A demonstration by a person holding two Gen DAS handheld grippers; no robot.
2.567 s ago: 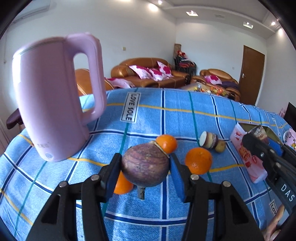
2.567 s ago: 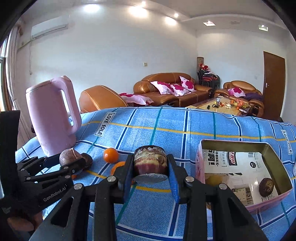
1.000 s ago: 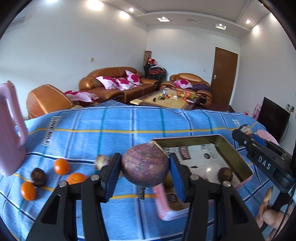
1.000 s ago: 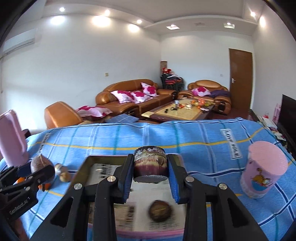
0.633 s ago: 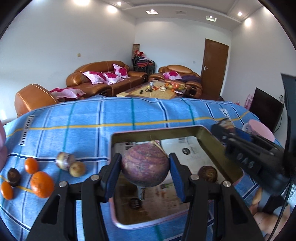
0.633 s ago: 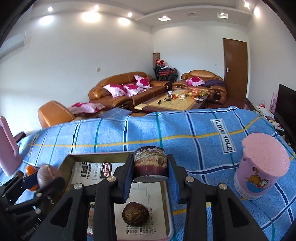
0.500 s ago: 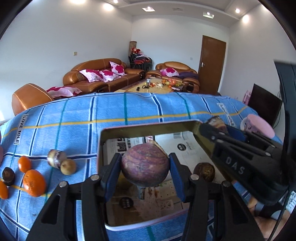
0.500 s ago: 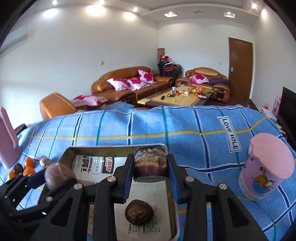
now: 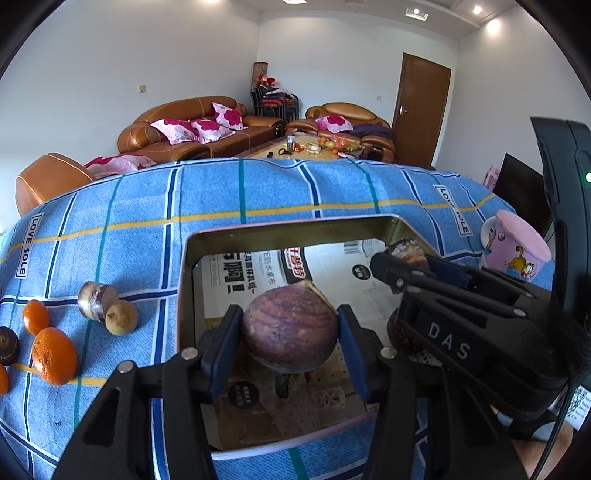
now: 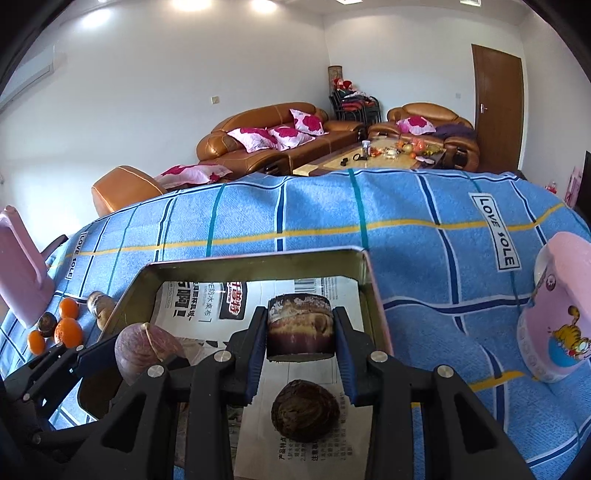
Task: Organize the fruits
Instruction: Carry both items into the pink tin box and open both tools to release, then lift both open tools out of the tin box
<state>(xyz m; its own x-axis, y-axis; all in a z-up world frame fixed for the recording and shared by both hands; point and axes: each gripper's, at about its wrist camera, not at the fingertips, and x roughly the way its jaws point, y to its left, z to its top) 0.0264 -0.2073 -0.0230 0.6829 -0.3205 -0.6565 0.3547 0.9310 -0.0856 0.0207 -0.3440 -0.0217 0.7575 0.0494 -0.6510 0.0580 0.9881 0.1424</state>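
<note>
White walls, ceiling spotlights [image 9: 416, 13], brown leather sofas [image 9: 192, 127], wooden door [image 9: 421, 110]

blue plaid tablecloth [image 9: 258, 199] under tin tray [image 9: 188, 295], oranges [image 9: 53, 354], pink cup [image 9: 517, 251]

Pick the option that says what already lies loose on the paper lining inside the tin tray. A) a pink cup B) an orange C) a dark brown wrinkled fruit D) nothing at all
C: in the right wrist view a dark brown wrinkled fruit rests on the printed paper inside the tin tray. The oranges lie outside on the blue cloth, and the pink cup stands beside the tray.
</note>
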